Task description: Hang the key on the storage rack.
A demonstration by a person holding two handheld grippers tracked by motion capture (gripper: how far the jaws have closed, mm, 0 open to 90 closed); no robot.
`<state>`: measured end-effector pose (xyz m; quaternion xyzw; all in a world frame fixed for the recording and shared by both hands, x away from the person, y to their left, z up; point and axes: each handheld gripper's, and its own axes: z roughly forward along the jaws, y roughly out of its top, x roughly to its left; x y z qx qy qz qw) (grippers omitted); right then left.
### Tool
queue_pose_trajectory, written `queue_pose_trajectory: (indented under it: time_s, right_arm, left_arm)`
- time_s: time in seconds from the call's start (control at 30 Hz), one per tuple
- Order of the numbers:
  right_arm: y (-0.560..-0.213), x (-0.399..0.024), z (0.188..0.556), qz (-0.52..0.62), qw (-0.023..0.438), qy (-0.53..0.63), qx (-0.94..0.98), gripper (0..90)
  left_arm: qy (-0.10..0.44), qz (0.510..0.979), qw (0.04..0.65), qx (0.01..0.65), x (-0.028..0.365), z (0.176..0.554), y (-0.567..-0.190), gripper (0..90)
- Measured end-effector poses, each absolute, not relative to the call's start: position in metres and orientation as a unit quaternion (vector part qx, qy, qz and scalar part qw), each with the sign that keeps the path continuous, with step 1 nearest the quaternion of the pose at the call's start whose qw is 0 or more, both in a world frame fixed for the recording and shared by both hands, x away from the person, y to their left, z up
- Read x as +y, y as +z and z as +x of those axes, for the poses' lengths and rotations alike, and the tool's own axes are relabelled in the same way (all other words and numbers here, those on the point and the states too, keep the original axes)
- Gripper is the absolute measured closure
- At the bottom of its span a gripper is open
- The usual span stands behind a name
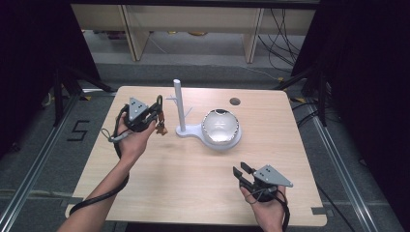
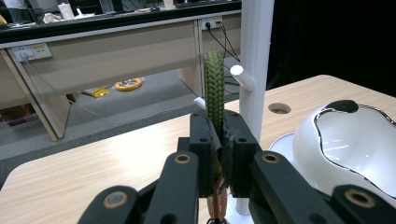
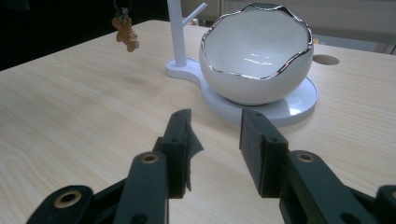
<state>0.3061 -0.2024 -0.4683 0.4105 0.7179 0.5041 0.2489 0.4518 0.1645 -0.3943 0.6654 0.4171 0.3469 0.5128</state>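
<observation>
one pale wood table (image 1: 169,183); left claw (image 2: 218,140) clamps green strap (image 2: 214,88), right claw (image 3: 215,135) apart.

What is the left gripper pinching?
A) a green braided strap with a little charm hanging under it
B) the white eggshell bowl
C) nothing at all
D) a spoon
A: in the left gripper view the left gripper has its jaws pressed onto the green braided strap, and the high view shows the small brown charm hanging below it, next to the white peg stand.
</observation>
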Motion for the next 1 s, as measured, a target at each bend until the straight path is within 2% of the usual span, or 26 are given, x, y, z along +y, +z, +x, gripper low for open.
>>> queue_pose_trajectory:
  time_s: [0.77,0.8,1.0]
  right_arm:
    - [-0.469,-0.204,0.305,0.422,0.242,0.503,0.714,64.4]
    - [-0.469,-0.206,0.306,0.411,0.251,0.502,0.718,64.5]
    - [-0.469,-0.205,0.305,0.418,0.238,0.502,0.718,64.5]
  left_arm:
    - [0.363,0.673,0.503,0.403,0.147,0.455,-0.391,83.2]
    - [0.365,0.674,0.502,0.401,0.148,0.455,-0.39,83.2]
    - [0.371,0.677,0.495,0.399,0.146,0.456,-0.39,83.2]
